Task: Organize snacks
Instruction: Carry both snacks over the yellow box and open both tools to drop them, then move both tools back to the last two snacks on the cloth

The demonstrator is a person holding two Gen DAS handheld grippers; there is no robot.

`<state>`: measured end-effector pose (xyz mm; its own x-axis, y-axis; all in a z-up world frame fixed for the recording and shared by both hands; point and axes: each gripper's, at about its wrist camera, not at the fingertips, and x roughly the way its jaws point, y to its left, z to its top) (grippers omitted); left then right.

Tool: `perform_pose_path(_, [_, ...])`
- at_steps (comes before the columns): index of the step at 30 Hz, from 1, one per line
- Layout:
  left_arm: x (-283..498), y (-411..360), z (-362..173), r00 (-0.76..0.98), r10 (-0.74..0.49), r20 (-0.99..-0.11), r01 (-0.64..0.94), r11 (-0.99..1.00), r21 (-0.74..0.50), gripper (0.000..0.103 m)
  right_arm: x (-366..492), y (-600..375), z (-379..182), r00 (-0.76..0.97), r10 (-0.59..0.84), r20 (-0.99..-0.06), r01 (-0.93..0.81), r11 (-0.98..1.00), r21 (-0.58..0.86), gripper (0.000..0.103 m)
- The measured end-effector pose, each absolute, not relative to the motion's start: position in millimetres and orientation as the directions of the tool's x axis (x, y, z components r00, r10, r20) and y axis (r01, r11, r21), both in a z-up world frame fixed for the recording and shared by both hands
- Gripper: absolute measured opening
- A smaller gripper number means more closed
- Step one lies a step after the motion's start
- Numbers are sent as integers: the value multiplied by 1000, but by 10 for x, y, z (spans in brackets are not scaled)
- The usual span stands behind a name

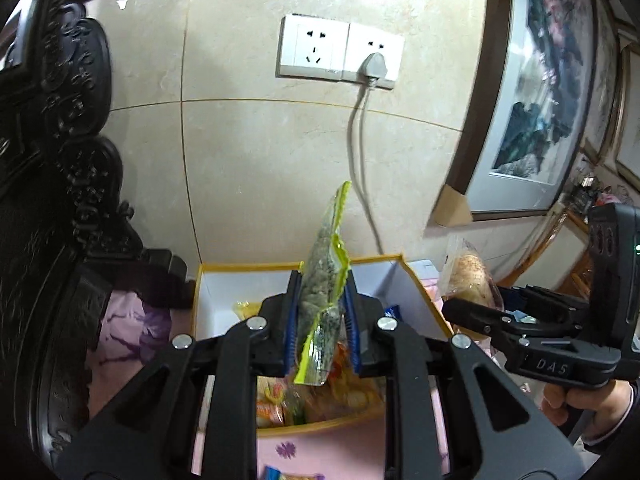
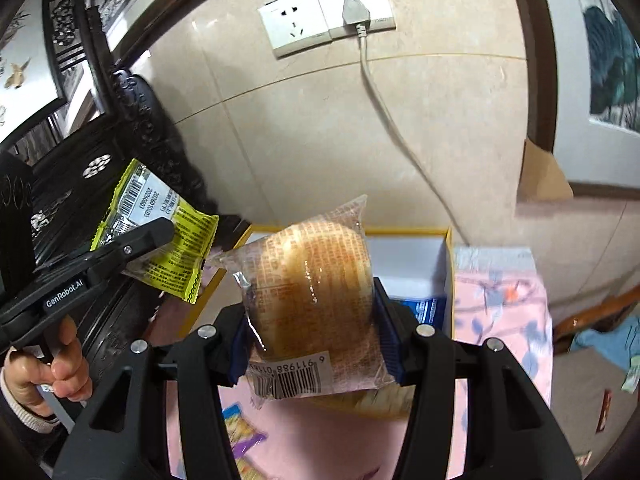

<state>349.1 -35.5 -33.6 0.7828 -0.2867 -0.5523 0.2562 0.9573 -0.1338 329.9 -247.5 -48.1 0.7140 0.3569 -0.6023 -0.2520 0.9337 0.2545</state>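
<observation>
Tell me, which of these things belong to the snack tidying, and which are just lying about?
Part of the job:
- left claw, shut on the green packet
- right claw, shut on the wrapped bun
- yellow-edged box with snacks inside
- loose packet on the pink cloth

Just lying about:
- wall sockets and plugged-in cable
- framed painting
- carved dark furniture

Box (image 1: 224,280) front + most contents hidden behind left gripper (image 1: 322,316) linkage; snacks inside only partly seen, types unreadable. Green packet (image 1: 322,292) lower part covered by blue pads, label edge-on, unreadable in left view. Bun packet (image 2: 312,300) barcode cut by gripper frame, digits partial; print on wrap too blurred to read. Right gripper (image 2: 312,320) tips hidden behind bun. Blue packet (image 2: 424,308) in box mostly occluded. Small packet (image 2: 240,428) on pink cloth (image 2: 500,308) half hidden by frame. Both hands cut by frame edges.
</observation>
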Motion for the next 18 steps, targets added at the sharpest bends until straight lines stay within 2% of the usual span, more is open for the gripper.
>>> perform_pose_path(1, [3529, -360, -346, 785, -276, -555, 247, 961, -128, 24, 3420, -2465, -522, 707, 343, -618, -240, 939, 246, 56])
perform_pose_path(2, [3583, -367, -365, 788, -261, -558, 233, 965, -123, 57, 3479, -2459, -556, 703, 330, -630, -229, 944, 239, 62])
perform_pose_path(3, [3634, -374, -385, 783, -230, -578, 202, 973, -114, 81, 3529, -2448, -583, 700, 309, -644, -209, 951, 230, 77])
perform_pose_path(4, [3623, -355, -395, 792, -177, -585, 151, 984, -92, 101, 3553, -2454, -606, 697, 288, -657, -185, 957, 223, 82])
perform_pose_path(6, [3542, -320, -401, 812, -110, -574, 88, 994, -66, 101, 3520, -2486, -624, 688, 302, -660, -175, 952, 253, 84])
perform_pose_path(7, [3499, -299, -413, 810, -125, -572, 100, 992, -76, 101, 3464, -2504, -634, 689, 312, -654, -177, 948, 265, 94])
perform_pose_path(9, [3419, -245, -439, 806, -129, -577, 93, 991, -92, 101, 3365, -2511, -642, 696, 308, -649, -176, 949, 261, 100])
perform_pose_path(18, [2999, -77, -538, 778, -92, -622, 23, 993, -117, 101, 2807, -2435, -675, 679, 313, -664, -212, 950, 230, 100])
